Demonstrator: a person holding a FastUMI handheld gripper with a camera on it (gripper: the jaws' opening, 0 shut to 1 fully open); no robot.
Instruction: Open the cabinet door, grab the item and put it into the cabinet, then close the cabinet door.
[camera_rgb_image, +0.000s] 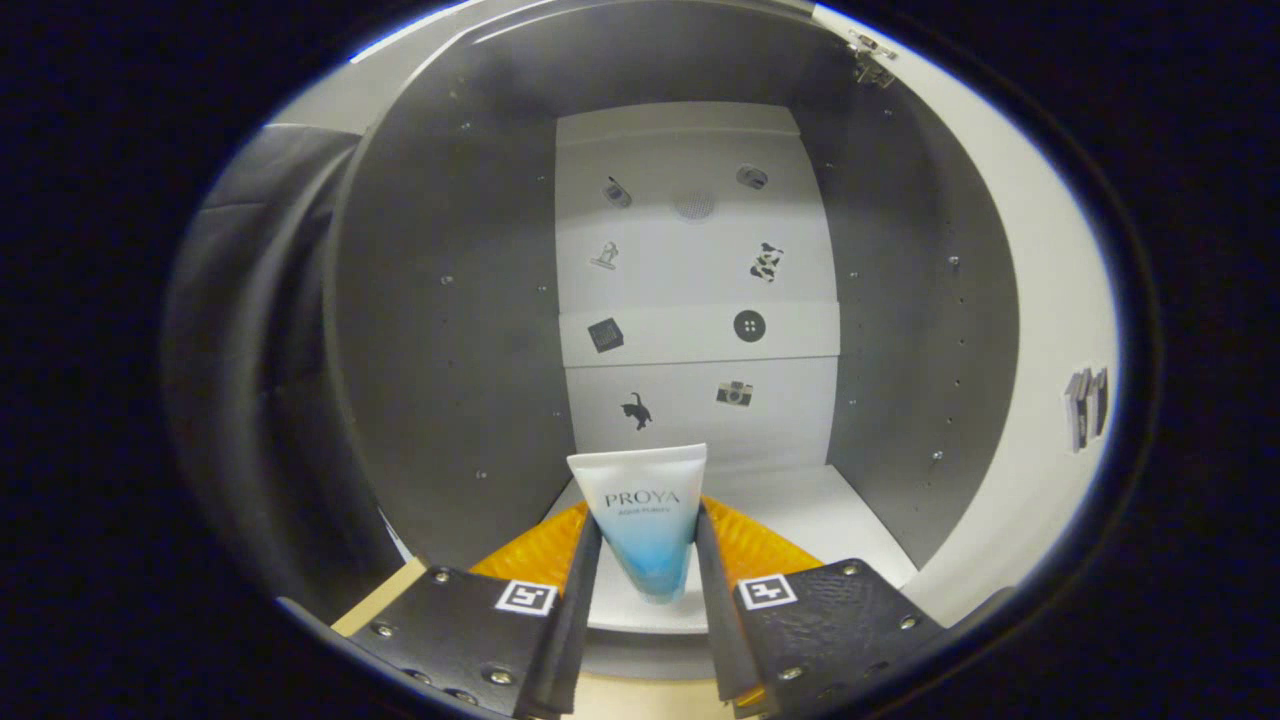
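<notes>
Inside open cabinet (450, 300), tool-clamped (648, 590) tube (642, 510).

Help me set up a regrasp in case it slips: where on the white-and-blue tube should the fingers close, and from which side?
Grip the tube on its lower blue half, coming from the cabinet's open front, as the gripper does now. The tube stands crimped end up, its flat faces front and back, so one finger presses each narrow edge.
</notes>
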